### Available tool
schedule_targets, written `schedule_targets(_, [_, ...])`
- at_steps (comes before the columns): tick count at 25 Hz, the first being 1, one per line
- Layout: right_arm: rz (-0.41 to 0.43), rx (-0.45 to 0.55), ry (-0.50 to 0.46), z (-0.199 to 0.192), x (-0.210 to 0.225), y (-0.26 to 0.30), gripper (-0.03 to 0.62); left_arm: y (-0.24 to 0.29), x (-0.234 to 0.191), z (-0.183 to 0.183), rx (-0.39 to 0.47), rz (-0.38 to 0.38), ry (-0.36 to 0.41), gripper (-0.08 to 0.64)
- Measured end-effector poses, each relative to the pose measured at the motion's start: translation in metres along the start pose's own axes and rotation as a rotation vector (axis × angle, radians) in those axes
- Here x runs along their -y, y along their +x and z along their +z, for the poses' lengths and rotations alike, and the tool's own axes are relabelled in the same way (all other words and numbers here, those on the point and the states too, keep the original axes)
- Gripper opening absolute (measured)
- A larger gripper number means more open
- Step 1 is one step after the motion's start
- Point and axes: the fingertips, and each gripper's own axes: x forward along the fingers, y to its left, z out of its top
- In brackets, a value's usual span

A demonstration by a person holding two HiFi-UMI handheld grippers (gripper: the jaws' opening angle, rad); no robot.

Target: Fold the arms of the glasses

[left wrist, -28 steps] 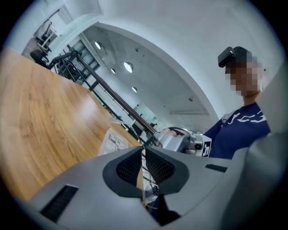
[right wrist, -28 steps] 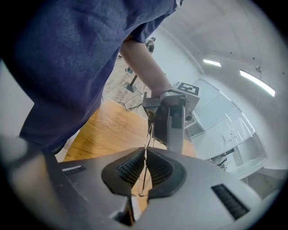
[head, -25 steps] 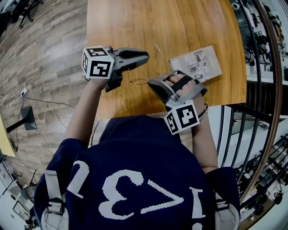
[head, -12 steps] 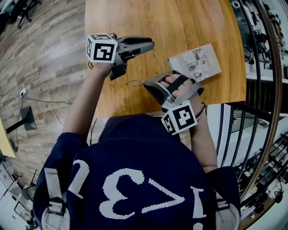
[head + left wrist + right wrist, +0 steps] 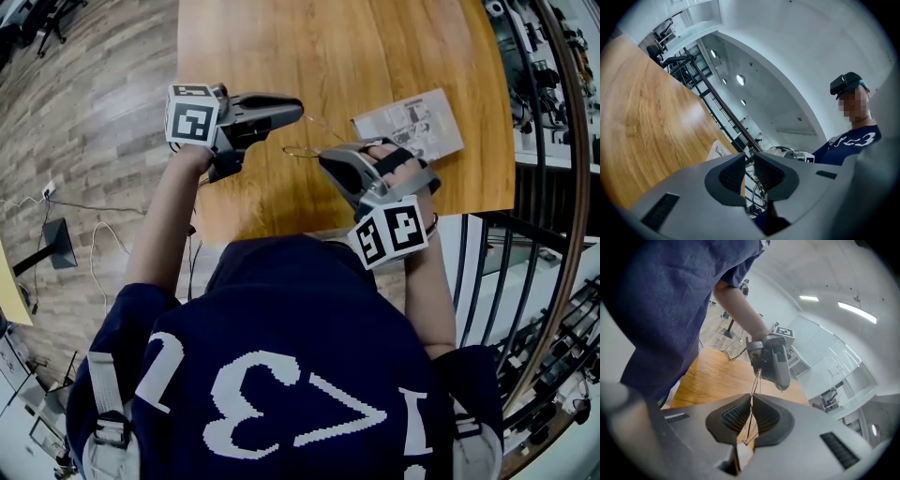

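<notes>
closest in, the head view shows the person's dark blue shirt [image 5: 281, 375], at the near edge of the wooden tabletop [image 5: 356, 47]. just past it the right tool [image 5: 325, 161] angles downward toward the other tool. its own view shows its jaws pressed together on the thin wire frame of the glasses [image 5: 756, 379], the pads clamping the wire. the glasses are held up off the tabletop, between the two tools, and the wire runs from the right tool's pads up to the side of the left tool [image 5: 750, 171]. the left tool lies level, a little farther out, pointing across toward the right. its jaws stand a narrow gap apart and have just been closing, and its own view shows nothing between the pads. whether it touches the glasses i cannot tell. farther out on the tabletop a printed leaflet [image 5: 410, 125] lies flat, near the right tool. beyond the tabletop's left edge is wood-plank floor [image 5: 84, 112], and a curved railing [image 5: 562, 141] runs along the right.
</notes>
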Motion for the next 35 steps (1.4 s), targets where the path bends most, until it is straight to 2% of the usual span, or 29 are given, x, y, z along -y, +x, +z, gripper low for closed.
schedule_targets(4, [0.019,-0.012,0.046,-0.013,0.0,0.004,0.035,-0.004,0.0,-0.025,-0.024,-0.014,-0.042,0.067])
schedule_targets(12, [0.041,0.002,0.092,-0.022,-0.008,0.014,0.035,-0.007,0.0,-0.051,0.006,-0.033,-0.128,0.067])
schedule_targets(14, [0.055,0.02,0.106,-0.024,-0.014,0.018,0.034,-0.008,-0.008,-0.054,0.026,0.002,-0.114,0.067])
schedule_targets(19, [0.126,0.009,0.147,-0.036,-0.026,0.04,0.034,-0.03,-0.032,-0.035,0.159,0.187,-0.002,0.063])
schedule_targets(23, [0.208,0.011,0.245,-0.057,-0.044,0.064,0.035,-0.046,-0.044,-0.026,0.216,0.319,0.099,0.034])
schedule_targets(25, [0.259,0.01,0.297,-0.068,-0.056,0.08,0.034,-0.051,-0.048,-0.029,0.221,0.341,0.11,0.031])
schedule_targets(30, [0.406,0.018,0.455,-0.088,-0.085,0.097,0.035,-0.045,-0.042,-0.041,0.227,0.362,0.082,0.029])
schedule_targets(35, [0.469,0.008,0.527,-0.102,-0.091,0.114,0.035,-0.046,-0.049,-0.052,0.215,0.37,0.075,0.029])
